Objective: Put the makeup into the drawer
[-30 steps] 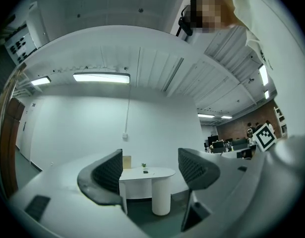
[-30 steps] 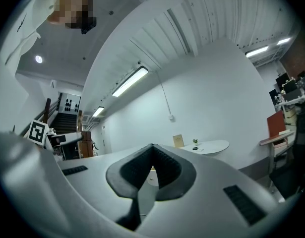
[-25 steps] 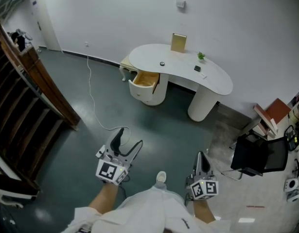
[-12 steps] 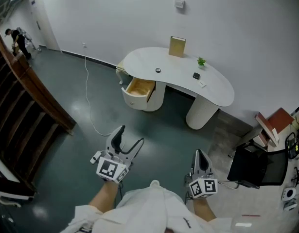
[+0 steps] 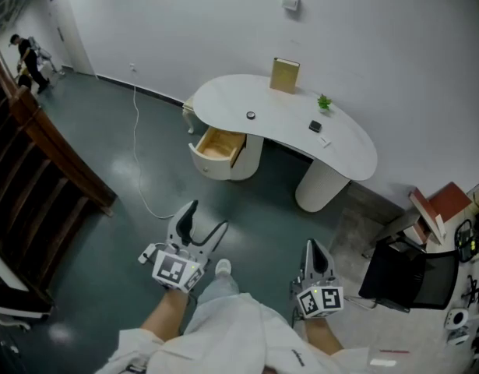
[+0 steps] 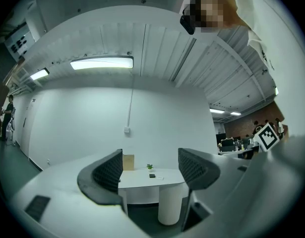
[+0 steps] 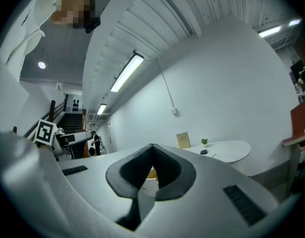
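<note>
My left tongs [image 5: 205, 220] gape wide and empty; my right tongs [image 5: 315, 249] are pinched together on nothing. Well ahead across the dark floor [image 5: 130, 178], against the white wall [image 5: 379, 45], the makeup [image 5: 315, 126] lies on the white surface [image 5: 278, 111], right of its open drawer [image 5: 220, 143].

You have a desk [image 5: 223, 104], smooth matt white. Its drawer [image 5: 221, 142] shows pale wood inside. Your floor [image 5: 251, 202] is dark, glossy.

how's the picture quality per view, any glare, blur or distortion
Head view: evenly lit, desk sharp, faint glare patches on the floor. Left gripper view: heavy fisheye, dark corners, ceiling light blown out. Right gripper view: same fisheye and dark corners.
</note>
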### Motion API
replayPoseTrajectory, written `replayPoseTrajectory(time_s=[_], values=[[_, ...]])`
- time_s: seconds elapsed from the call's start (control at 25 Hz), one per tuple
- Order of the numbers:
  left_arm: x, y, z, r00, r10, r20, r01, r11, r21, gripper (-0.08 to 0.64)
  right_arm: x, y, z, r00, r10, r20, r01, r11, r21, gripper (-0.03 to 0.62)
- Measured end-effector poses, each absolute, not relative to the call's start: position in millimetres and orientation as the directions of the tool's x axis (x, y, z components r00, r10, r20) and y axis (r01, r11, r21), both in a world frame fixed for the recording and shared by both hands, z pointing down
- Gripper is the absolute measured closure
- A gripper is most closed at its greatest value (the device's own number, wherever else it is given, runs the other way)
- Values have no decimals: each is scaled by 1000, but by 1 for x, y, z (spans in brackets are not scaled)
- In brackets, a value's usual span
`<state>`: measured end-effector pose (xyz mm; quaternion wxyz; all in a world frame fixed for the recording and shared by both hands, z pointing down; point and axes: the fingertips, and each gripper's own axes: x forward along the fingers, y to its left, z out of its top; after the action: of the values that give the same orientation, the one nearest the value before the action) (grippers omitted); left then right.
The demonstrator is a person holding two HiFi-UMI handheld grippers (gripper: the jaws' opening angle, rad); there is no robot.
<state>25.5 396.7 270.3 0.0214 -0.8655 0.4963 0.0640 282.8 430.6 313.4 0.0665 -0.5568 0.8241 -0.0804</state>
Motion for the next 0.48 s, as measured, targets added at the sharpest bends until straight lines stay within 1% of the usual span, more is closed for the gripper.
replayPoseTrajectory(time_s=[0.16, 0.48], values=[[22, 368, 275, 492, -862, -120, -866, -499, 33, 221, 282, 407, 321, -362, -932, -10, -910, 355, -215, 575], [11, 283, 283, 520, -846, -122, -847, -529, 53, 221, 271, 329, 326, -327, -945, -7, -924, 321, -210, 575]])
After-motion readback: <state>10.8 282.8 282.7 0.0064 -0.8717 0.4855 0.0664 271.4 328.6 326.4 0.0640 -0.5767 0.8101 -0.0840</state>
